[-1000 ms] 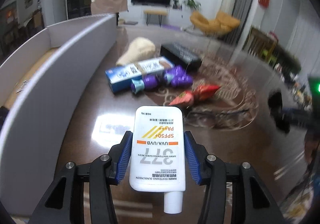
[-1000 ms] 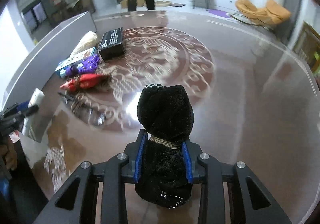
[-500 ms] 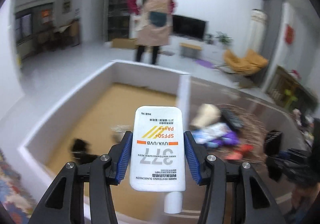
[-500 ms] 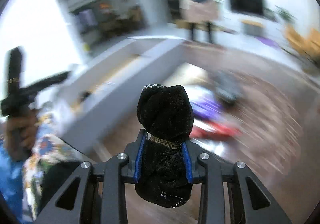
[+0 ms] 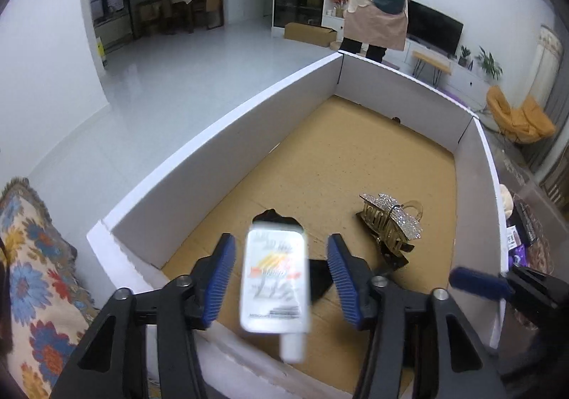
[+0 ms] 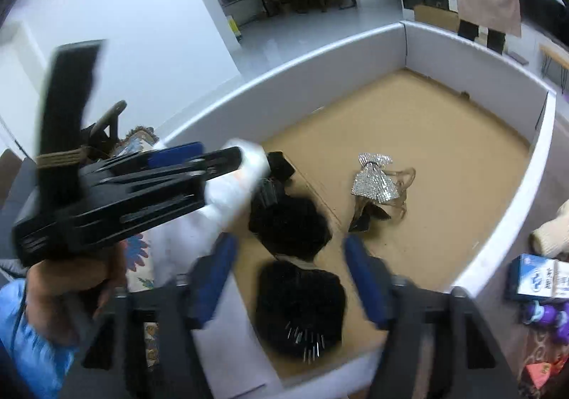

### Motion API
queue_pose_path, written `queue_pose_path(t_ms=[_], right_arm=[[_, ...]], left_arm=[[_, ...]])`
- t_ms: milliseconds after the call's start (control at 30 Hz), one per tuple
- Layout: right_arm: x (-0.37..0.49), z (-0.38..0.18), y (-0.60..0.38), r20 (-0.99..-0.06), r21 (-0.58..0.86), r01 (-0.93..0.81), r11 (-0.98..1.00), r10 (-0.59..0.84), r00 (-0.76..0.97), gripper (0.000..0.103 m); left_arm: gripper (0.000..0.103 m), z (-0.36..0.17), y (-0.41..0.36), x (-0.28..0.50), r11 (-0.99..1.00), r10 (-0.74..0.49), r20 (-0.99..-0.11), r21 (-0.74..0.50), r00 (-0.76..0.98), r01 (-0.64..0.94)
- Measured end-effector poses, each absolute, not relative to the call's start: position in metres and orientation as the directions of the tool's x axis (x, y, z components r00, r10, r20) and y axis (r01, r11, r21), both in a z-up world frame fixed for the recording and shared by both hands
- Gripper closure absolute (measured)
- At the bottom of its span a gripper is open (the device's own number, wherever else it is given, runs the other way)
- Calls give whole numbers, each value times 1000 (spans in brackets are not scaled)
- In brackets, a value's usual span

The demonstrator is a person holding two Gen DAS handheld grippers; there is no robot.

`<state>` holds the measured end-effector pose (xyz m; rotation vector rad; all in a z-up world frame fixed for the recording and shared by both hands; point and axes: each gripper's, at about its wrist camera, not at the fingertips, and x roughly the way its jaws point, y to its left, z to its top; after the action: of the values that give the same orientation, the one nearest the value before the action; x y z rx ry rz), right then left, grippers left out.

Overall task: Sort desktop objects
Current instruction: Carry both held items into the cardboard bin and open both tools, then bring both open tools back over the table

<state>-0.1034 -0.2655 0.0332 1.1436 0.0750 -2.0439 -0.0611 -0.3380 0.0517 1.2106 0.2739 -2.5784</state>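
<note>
My left gripper [image 5: 280,242] hangs over the near end of a white-walled box [image 5: 213,150] with a cardboard floor. Its jaws are opening, and the white sunscreen tube [image 5: 274,278] sits blurred and loose between the pads, touching neither. My right gripper [image 6: 288,242] is over the same box [image 6: 320,78], jaws opening. The black velvet pouch [image 6: 300,303] is between its pads with gaps on both sides. Inside lie a rhinestone hair clip [image 5: 391,224] [image 6: 373,182] and a small black item [image 6: 281,164]. In the right wrist view the left gripper [image 6: 220,157] appears at the left.
A person in an apron [image 5: 377,4] stands behind the box's far wall. A patterned cushion [image 5: 32,256] lies left of the box. On the table to the right are a blue-and-white carton [image 6: 540,278], purple pieces [image 6: 547,317] and a beige bundle [image 6: 554,231].
Both grippers swung left from the table to above the box. Their jaws parted, letting go of the sunscreen tube and the black pouch, which now drop blurred between the pads.
</note>
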Motion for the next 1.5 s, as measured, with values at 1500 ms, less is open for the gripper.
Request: queue_pose_path(t_ms=[1500], right_arm=[[-9, -60, 174, -816, -16, -66, -998, 51, -575, 0]], left_arm=[[0, -43, -18, -60, -979, 117, -824, -2, -554, -204]])
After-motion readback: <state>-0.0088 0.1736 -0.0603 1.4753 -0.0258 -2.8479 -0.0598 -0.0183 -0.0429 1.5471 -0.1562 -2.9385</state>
